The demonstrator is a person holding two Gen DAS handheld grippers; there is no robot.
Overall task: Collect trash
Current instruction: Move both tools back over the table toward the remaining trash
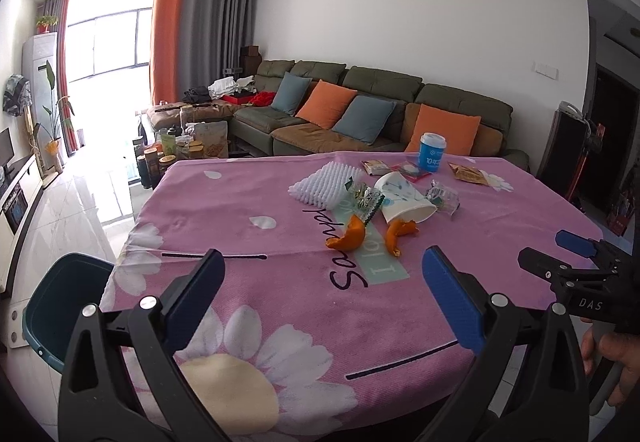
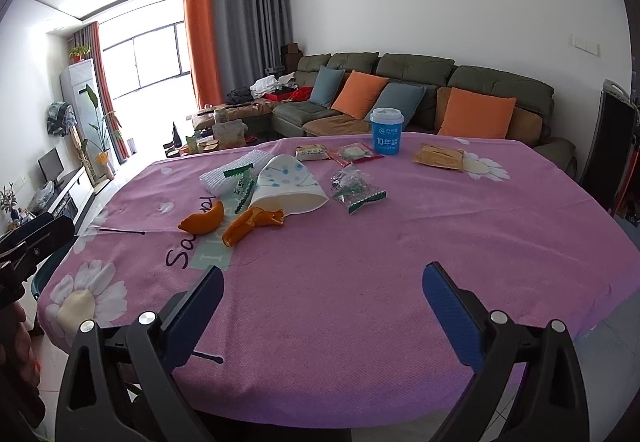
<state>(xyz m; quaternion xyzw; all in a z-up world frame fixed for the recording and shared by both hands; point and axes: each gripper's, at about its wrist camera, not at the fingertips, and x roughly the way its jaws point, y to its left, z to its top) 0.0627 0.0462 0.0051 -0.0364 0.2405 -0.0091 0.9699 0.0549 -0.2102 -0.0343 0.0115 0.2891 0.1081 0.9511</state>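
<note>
From the left wrist view: left hand-held gripper (image 1: 323, 282) spread wide and empty above the near part of the counter (image 1: 248, 202), well short of the trash. Scattered mid-counter: two orange peels (image 1: 350, 236), a tipped paper cup (image 1: 404, 200) touching the right-hand peel, a crinkled green wrapper (image 1: 366, 198) lying against the white foam sheet (image 1: 324, 182), a clear wrapper (image 1: 442, 196) just right of the cup; farther back, flat packets and an upright blue cup (image 1: 432, 152). Dark green bin (image 1: 60, 306) off the counter's left edge, low on the floor. Cup on its side, long axis running from far-left to near-right, mouth toward the near right. Likely trouble: cup rolling away if nudged on its curved wall; thin wrappers sliding on the cloth instead of being pinched; cloth bunching if the fingers dig in; a drop missing the bin, given how low and far aside it sits. From the right wrist view: right hand-held gripper (image 2: 323, 282) also gaping and empty over bare cloth near the front edge. Cup mouth open toward the right and slightly toward the camera, base pointing away to the far left, one peel tucked at its rim. Left peel curved, long axis roughly left to right. Other gripper's body at the far left edge, so a risk of the two colliding if both reach for the same pile.
</note>
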